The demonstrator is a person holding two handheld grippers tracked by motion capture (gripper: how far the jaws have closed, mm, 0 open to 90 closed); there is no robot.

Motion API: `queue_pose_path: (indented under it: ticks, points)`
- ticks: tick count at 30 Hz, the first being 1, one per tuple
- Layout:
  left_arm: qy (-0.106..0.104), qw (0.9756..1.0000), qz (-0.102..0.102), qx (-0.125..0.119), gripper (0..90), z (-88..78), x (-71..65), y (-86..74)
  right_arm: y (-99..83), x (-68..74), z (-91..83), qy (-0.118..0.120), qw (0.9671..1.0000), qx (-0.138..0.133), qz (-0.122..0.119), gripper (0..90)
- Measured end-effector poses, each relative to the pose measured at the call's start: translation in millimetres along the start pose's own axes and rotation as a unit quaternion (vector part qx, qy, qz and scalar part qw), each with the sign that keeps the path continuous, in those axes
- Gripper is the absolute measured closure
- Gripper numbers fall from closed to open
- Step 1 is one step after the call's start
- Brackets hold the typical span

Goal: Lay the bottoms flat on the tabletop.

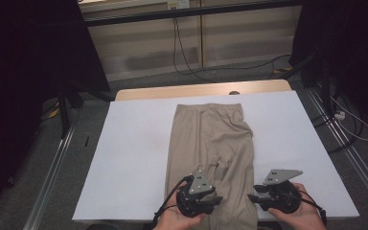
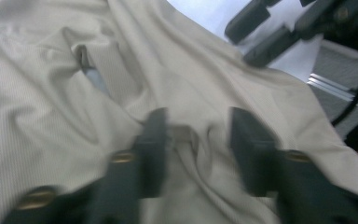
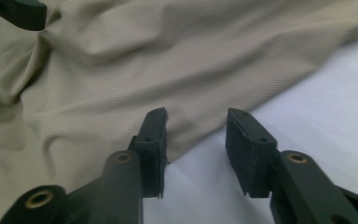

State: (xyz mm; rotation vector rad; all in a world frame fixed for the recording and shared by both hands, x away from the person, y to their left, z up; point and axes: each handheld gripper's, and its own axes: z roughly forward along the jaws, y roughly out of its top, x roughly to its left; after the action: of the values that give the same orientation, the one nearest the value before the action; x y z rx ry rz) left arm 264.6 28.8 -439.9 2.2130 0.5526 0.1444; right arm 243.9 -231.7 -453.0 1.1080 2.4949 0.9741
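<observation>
Left claw [image 2: 196,135] apart astride a trouser [image 2: 205,79] fold; right claw [image 3: 196,140] apart at the hem.

Beige trousers [image 1: 211,153] spread lengthwise on white table, near end rumpled.

In the left gripper view the left gripper [image 2: 196,149] is smeared by motion blur, so whether its jaws touch the raised fold of the beige trousers [image 2: 51,116] between them cannot be told. Below the jaws in the high view, the trousers' hem runs off the picture's bottom edge, and both forearms are cut off there.
</observation>
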Motion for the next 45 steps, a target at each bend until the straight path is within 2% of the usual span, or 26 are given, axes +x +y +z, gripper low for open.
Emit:
queue_pose_path:
  ticks: [1, 2, 3, 6, 8, 10, 14, 17, 19, 20, 21, 22, 25, 29, 32, 34, 35, 36, 37, 39, 40, 45]
  points:
    - [0.002, 0.9999, 0.007, 0.009, 45.3, 4.1, -1.7, -0.2, 1.1, 2.4, 0.4, -0.009, 0.9999, 0.002, -0.009, 60.8]
    - [0.011, 0.9997, 0.016, 0.014, 48.6, 9.4, -3.8, -0.4, 1.6, 3.2, 0.2, -0.013, 0.9998, 0.002, -0.012, 75.4]
    - [0.018, 0.9993, 0.023, 0.022, 49.1, 13.7, -4.5, -0.3, 1.0, 2.0, -0.5, 0.002, 0.9999, 0.002, -0.01, 90.0]
    - [0.018, 0.9992, 0.02, 0.03, 66.8, 20.7, -1.0, -0.5, -1.6, 0.6, -4.3, 0.002, 0.9997, 0.007, -0.021, 90.0]
    - [0.011, 0.9994, 0.003, 0.032, 73.8, 19.7, 3.0, -1.9, -4.5, -1.4, -8.3, 0.003, 0.9995, 0.011, -0.03, 90.0]
    - [0.011, 0.9993, -0.002, 0.035, 78.7, 18.8, 5.5, -3.5, -8.6, -4.6, -12.8, 0.0, 0.9995, 0.012, -0.03, 90.0]
    - [0.008, 0.9992, -0.002, 0.038, 76.8, 18.0, 4.0, -4.6, -17.2, -8.9, -23.7, -0.002, 0.9993, 0.018, -0.031, 90.0]
    - [0.005, 0.999, 0.007, 0.044, 71.4, 15.0, -1.3, -5.9, -24.8, -11.3, -31.6, -0.021, 0.999, 0.027, -0.03, 90.0]
    - [-0.004, 0.9989, 0.008, 0.045, 66.8, 12.2, -3.1, -7.2, -26.6, -14.6, -35.9, -0.019, 0.9997, 0.01, -0.014, 89.3]
    - [-0.004, 0.9988, 0.014, 0.046, 62.6, 9.3, -2.8, -7.3, -25.0, -15.3, -37.5, -0.015, 0.9999, -0.001, -0.002, 83.2]
    - [0.001, 0.999, 0.014, 0.042, 58.1, 6.7, -3.1, -7.5, -22.6, -14.6, -38.4, -0.009, 0.9998, -0.015, -0.003, 80.2]
    - [0.005, 0.999, 0.014, 0.041, 53.7, 2.8, -1.9, -7.5, -19.6, -12.6, -38.2, -0.006, 0.9996, -0.025, -0.008, 75.4]
    - [0.011, 0.9995, 0.006, 0.03, 47.4, -11.1, 5.4, -8.6, -8.7, -1.7, -31.9, 0.006, 0.9991, -0.037, -0.019, 70.8]
    - [0.032, 0.9991, 0.01, 0.026, 45.7, -30.3, 20.4, -13.2, 5.8, 21.0, -13.6, 0.03, 0.9979, -0.032, -0.048, 66.6]
    - [0.057, 0.9977, 0.016, 0.034, 48.6, -45.3, 32.7, -25.2, 16.4, 40.5, 2.8, 0.05, 0.9952, -0.017, -0.082, 64.7]
    - [0.071, 0.9968, 0.009, 0.037, 52.6, -55.7, 42.3, -35.8, 20.8, 51.0, 14.5, 0.055, 0.9936, -0.005, -0.099, 61.2]
    - [0.076, 0.9966, -0.002, 0.033, 53.3, -60.3, 46.4, -41.7, 21.7, 54.4, 20.2, 0.052, 0.9926, 0.0, -0.11, 59.3]
    - [0.075, 0.9964, -0.004, 0.04, 55.5, -65.6, 51.1, -46.5, 21.6, 56.4, 23.1, 0.052, 0.9922, -0.003, -0.113, 59.1]
    - [0.074, 0.9963, -0.008, 0.042, 56.7, -69.2, 54.3, -50.7, 22.1, 56.6, 23.6, 0.052, 0.9922, -0.004, -0.113, 61.0]
    - [0.076, 0.9959, -0.002, 0.05, 58.8, -74.1, 55.6, -56.5, 20.8, 56.8, 21.7, 0.053, 0.9921, -0.003, -0.113, 85.7]
    - [0.076, 0.9956, 0.002, 0.054, 59.8, -75.3, 54.4, -58.8, 18.8, 58.0, 20.5, 0.053, 0.9919, -0.003, -0.115, 90.0]
    - [0.067, 0.9947, 0.018, 0.076, 63.3, -71.1, 44.1, -68.1, 8.9, 62.6, 9.5, 0.048, 0.9928, 0.003, -0.11, 90.0]
